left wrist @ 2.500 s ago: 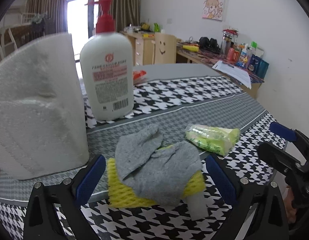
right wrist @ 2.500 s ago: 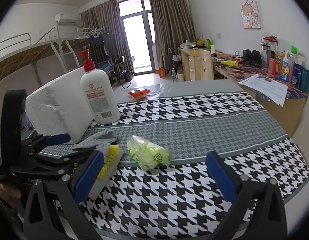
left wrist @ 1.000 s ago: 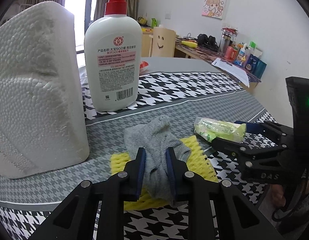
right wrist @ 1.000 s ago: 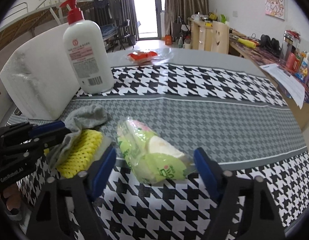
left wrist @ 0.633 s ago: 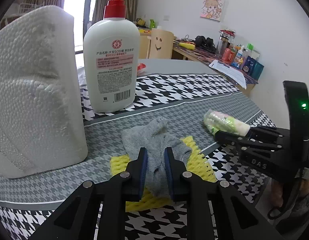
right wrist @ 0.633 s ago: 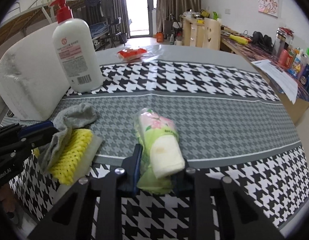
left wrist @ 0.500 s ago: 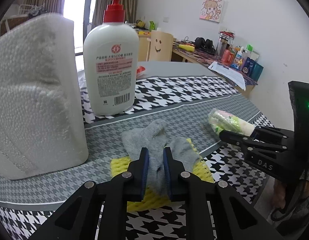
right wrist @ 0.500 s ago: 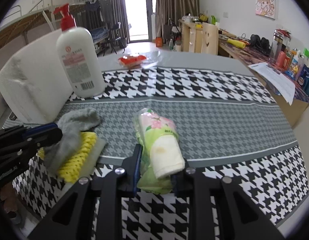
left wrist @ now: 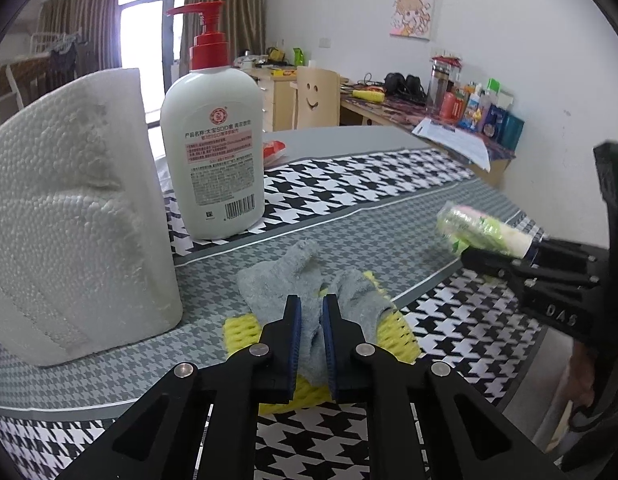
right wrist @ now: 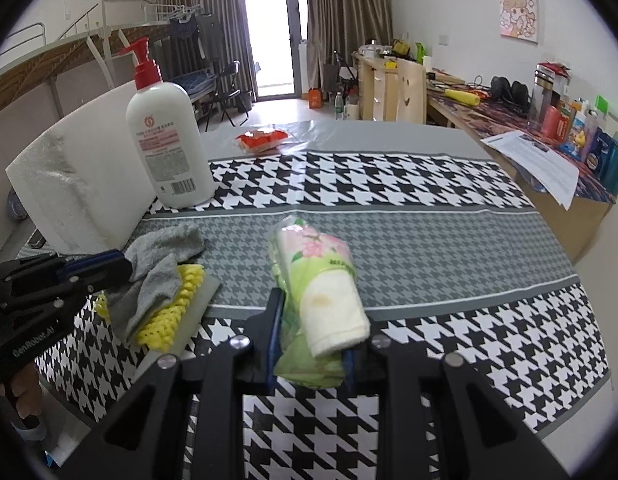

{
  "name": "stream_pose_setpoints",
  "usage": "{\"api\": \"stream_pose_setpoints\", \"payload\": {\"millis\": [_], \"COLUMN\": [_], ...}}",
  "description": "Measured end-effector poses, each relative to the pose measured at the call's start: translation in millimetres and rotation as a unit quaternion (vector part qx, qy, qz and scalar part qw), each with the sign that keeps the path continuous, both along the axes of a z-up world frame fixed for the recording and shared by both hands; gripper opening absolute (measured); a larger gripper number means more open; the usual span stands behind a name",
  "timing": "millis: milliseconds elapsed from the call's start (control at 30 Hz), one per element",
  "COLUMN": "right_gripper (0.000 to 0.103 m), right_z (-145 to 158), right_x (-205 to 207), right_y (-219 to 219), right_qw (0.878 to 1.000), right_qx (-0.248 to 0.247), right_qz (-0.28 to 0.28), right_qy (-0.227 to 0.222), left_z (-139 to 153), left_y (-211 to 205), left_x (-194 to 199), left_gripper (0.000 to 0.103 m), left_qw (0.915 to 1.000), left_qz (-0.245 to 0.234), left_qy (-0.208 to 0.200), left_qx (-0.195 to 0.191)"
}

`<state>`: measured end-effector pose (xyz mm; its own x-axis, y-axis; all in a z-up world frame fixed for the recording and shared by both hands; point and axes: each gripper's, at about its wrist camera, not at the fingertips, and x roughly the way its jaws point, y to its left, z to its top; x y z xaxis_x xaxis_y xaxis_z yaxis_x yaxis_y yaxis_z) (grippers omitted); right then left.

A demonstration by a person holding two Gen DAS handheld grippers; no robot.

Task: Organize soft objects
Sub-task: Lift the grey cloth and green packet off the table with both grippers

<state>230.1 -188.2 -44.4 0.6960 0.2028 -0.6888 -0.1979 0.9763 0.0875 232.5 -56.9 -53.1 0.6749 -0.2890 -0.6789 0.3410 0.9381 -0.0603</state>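
Pinching one grey sock point(left wrist: 309, 280) in left gripper point(left wrist: 310, 322) jaws, right gripper point(right wrist: 313, 330) jaws clamping one wrapped towel point(right wrist: 321, 280), one yellow sponge point(left wrist: 245, 330) beneath.

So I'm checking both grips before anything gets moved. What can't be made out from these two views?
- Left wrist view: the left gripper covers the pinched part of the grey sock.
- The sock hides much of the yellow foam net.
- Right wrist view: the right gripper and white rolled towel hide the underside of the green plastic wrapper.
- Text on the white pump bottle is too small to read.
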Motion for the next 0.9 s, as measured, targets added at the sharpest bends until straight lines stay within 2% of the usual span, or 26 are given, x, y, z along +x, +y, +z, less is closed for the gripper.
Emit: {"api": "stream_pose_setpoints", "payload": {"millis": [67, 133, 200, 500, 567, 633, 733, 900], "right_gripper": [0.029, 0.029, 0.029, 0.029, 0.029, 0.029, 0.029, 0.029], "right_z": [-0.2, 0.1, -0.6, -4.5, -6.4, -7.6, -9.6, -8.6], "right_x": [0.1, -1.0, -2.2, -4.7, -3.7, -3.3, -3.7, -4.4], "right_y": [-0.9, -2.1, -3.0, -4.9, -5.8, -5.5, -5.1, -7.3], "right_qw": [1.0, 1.0, 1.0, 1.0, 1.0, 1.0, 1.0, 1.0], "right_qx": [0.005, 0.007, 0.01, 0.018, 0.02, 0.021, 0.022, 0.024], "right_qz": [0.002, 0.003, 0.005, 0.013, 0.014, 0.014, 0.016, 0.012], "right_qy": [0.001, -0.001, -0.001, -0.002, 0.001, 0.002, 0.005, 0.003], "left_z": [-0.5, -1.4, -1.0, -18.2, -23.0, -23.3, -21.7, -14.4], "left_y": [-3.8, -6.8, -7.8, -10.1, -12.5, -14.6, -14.9, -12.7], "left_x": [0.6, 1.5, 1.9, 23.0, 25.6, 25.7, 24.5, 21.3], "left_gripper": [0.021, 0.046, 0.053, 0.052, 0.045, 0.024, 0.018, 0.017], "left_qw": [1.0, 0.9999, 0.9999, 0.9989, 0.9983, 0.998, 0.9983, 0.9991], "left_qz": [-0.003, -0.005, -0.003, 0.013, 0.014, 0.015, 0.011, 0.009], "left_qy": [0.0, 0.002, -0.003, 0.033, 0.032, 0.027, 0.027, 0.018], "left_qx": [0.008, 0.011, 0.01, 0.031, 0.047, 0.056, 0.051, 0.039]}}
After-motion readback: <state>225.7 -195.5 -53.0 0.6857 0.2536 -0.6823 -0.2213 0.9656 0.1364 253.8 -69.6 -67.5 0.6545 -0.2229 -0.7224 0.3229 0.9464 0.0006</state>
